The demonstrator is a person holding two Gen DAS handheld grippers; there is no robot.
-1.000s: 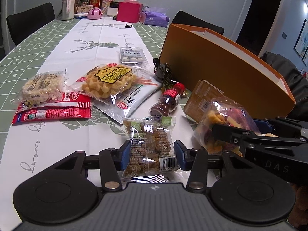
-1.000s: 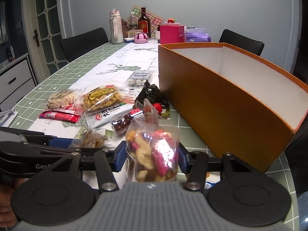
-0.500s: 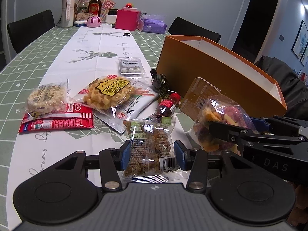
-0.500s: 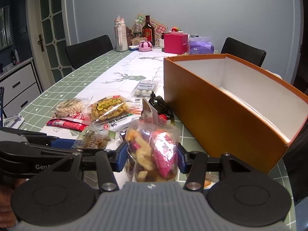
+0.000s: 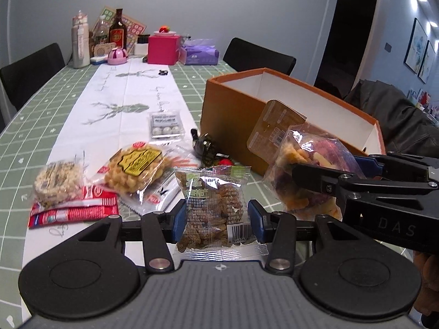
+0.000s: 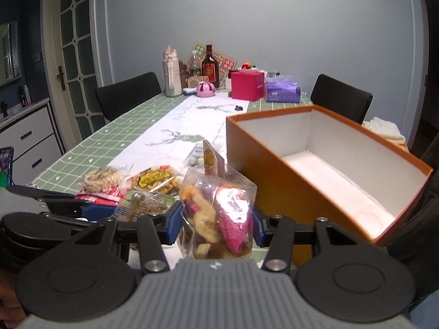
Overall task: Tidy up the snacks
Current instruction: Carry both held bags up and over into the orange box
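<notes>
A: Where are the snacks that are in hand?

B: 2 packets are lifted clear of the table. The left gripper [image 5: 216, 216] has its blue pads clamped on a clear packet of brown dried fruit [image 5: 212, 205], barcode at the lower right. The right gripper [image 6: 216, 222] is clenched on a clear bag of mixed fruit chips [image 6: 216, 213], pink and yellow pieces inside, with a tan card header standing up from its top.

A: And the box?

B: The orange box [image 6: 274, 175] sits open just right of both packets, its white inside bare. In the left wrist view the chip bag [image 5: 310, 172] hangs in front of the box's near wall.

A: What is left on the table?

B: On the white deer-print runner [image 5: 115, 115]: a waffle packet [image 5: 135, 170], a puffed rice cake [image 5: 57, 183] lying on red sachets [image 5: 74, 209], a tray of 4 round sweets [image 5: 166, 126], and a dark wrapped item beside the box corner. Bottles, a pink box [image 5: 164, 49] and purple tissues [image 5: 200, 54] stand at the far end.
</notes>
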